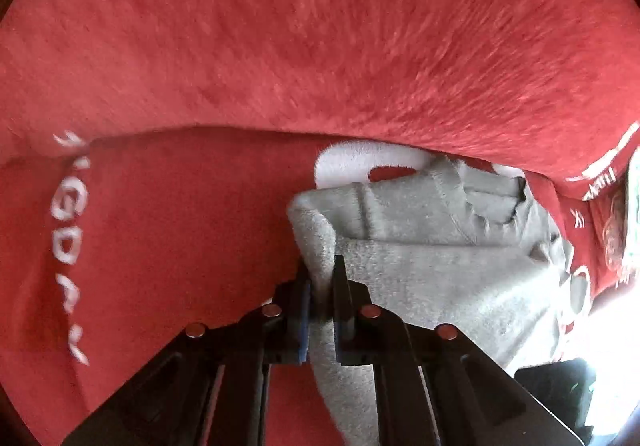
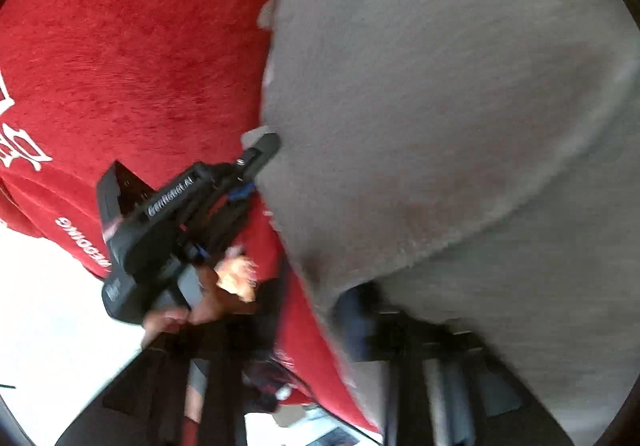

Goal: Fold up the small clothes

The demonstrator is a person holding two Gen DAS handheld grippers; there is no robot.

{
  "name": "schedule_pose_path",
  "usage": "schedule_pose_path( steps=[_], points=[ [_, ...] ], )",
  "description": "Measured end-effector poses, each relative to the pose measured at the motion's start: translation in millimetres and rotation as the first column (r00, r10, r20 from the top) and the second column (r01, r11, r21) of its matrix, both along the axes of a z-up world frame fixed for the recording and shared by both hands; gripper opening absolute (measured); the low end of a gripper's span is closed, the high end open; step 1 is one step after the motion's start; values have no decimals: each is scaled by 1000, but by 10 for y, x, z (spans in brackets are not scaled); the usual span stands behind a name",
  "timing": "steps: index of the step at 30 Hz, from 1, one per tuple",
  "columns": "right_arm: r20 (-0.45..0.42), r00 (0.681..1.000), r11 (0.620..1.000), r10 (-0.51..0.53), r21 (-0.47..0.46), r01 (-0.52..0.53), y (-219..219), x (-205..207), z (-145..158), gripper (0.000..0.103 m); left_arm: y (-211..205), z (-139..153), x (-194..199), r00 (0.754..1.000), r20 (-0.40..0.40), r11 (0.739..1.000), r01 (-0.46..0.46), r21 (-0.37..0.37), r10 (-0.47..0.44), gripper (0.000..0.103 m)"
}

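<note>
A small grey fleece garment lies rumpled on a red blanket. My left gripper is shut on a raised fold at the garment's left edge, with grey cloth pinched between the two pads. In the right wrist view the garment fills the right side close to the lens and drapes over my right gripper, hiding its tips. The cloth edge runs taut into those jaws, so they appear shut on it. The left gripper shows there too, gripping the garment's edge, with a hand behind it.
The red blanket carries white lettering and a white emblem partly under the garment. Its edge drops to a bright, washed-out area at the lower left of the right wrist view.
</note>
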State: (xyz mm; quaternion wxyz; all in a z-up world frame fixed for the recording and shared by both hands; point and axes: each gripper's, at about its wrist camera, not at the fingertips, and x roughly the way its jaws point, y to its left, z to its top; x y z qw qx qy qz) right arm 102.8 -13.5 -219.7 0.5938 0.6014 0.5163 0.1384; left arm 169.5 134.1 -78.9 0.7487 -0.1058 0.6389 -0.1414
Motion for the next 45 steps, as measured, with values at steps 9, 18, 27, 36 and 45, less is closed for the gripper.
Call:
schedule_pose_path(
  steps=[9,18,27,36,45],
  points=[
    [10,987,977,162,-144,-158,508,91,-105,11,614,-21,-52,993,72,988,-106,110,99,10],
    [44,977,953,211,-232,-195,131,-157,275,45,680,267,-417,990,98,986,-110,128,98,72],
    [-35,973,920,229,-318,-228,-314,-216,304,9,222,338,-882,995,75,990,-72,121,63,76],
    [-20,986,880,163,-449,-155,-1351,-467,740,45,184,62,-726,990,-10,989,-142,47,143,76],
    [-66,971,845,-228,-508,164,-2803,-516,750,45,-31,-169,-213,989,-27,987,-141,74,144,72]
  ],
)
